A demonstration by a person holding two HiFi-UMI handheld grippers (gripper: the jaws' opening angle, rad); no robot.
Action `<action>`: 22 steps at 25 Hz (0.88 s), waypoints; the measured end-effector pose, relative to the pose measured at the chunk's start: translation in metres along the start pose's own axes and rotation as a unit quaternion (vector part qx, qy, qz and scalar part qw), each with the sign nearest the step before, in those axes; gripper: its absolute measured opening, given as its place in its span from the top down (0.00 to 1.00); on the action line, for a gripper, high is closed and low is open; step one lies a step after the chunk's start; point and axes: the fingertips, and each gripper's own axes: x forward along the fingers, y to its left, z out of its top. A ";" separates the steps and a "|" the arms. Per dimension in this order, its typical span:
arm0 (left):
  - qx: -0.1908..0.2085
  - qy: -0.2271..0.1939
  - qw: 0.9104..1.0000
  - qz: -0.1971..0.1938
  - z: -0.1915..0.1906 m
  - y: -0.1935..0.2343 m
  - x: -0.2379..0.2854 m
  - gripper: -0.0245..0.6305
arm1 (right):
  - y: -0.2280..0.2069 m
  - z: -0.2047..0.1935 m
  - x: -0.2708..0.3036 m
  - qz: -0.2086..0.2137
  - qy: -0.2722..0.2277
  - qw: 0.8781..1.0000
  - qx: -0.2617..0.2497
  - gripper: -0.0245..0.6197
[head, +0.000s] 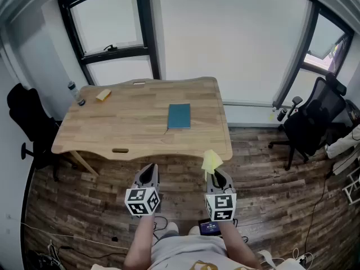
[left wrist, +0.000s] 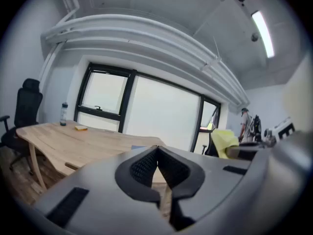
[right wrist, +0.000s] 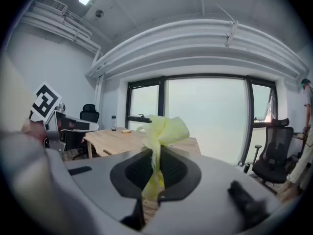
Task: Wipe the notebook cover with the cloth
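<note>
The approach is judged to be in hand: the cloth [right wrist: 166, 129] is already gripped, but nothing has been brought to the notebook [head: 179, 116] yet. The yellow cloth is pinched between the closed jaws of the right tool [right wrist: 155, 155], with a bunch standing up above them and a tail hanging below. The jaws of the left tool [left wrist: 157, 153] are seen pressed together with nothing between them. Both tools are held near the body, short of the table [head: 135, 122] edge and well apart from the notebook.

The teal notebook is laid flat and closed near the middle of the table, toward its right side. For the next move, the cloth would need to be carried forward and lowered onto the cover; the notebook could be steadied with the left tool so that it is not pushed along.

The table is of pale wood, with a bottle [head: 76, 94] and a small yellow block [head: 103, 95] at its far left corner. A dark plank floor [head: 270, 196], large windows and black office chairs [head: 309, 122] are seen around it.
</note>
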 end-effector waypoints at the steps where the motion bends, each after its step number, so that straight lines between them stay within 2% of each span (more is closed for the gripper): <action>1: -0.014 -0.007 1.000 -0.009 0.003 -0.004 0.001 0.94 | -0.003 -0.001 0.000 0.001 -0.001 1.000 0.007 0.90; 4: -0.026 -0.014 0.999 -0.018 0.007 -0.011 0.005 0.94 | -0.011 -0.005 0.001 0.004 -0.002 1.000 0.025 0.90; 14: 0.027 0.008 0.999 0.019 0.004 -0.003 0.013 0.94 | -0.032 -0.006 0.009 -0.009 -0.017 0.999 0.046 0.90; 20: 0.061 0.013 0.998 0.023 0.006 -0.002 0.041 0.94 | -0.038 -0.001 0.042 0.001 -0.023 0.999 0.043 0.90; 22: 0.060 0.013 0.998 0.023 0.006 0.006 0.056 0.94 | -0.040 0.000 0.060 0.004 -0.021 0.999 0.041 0.90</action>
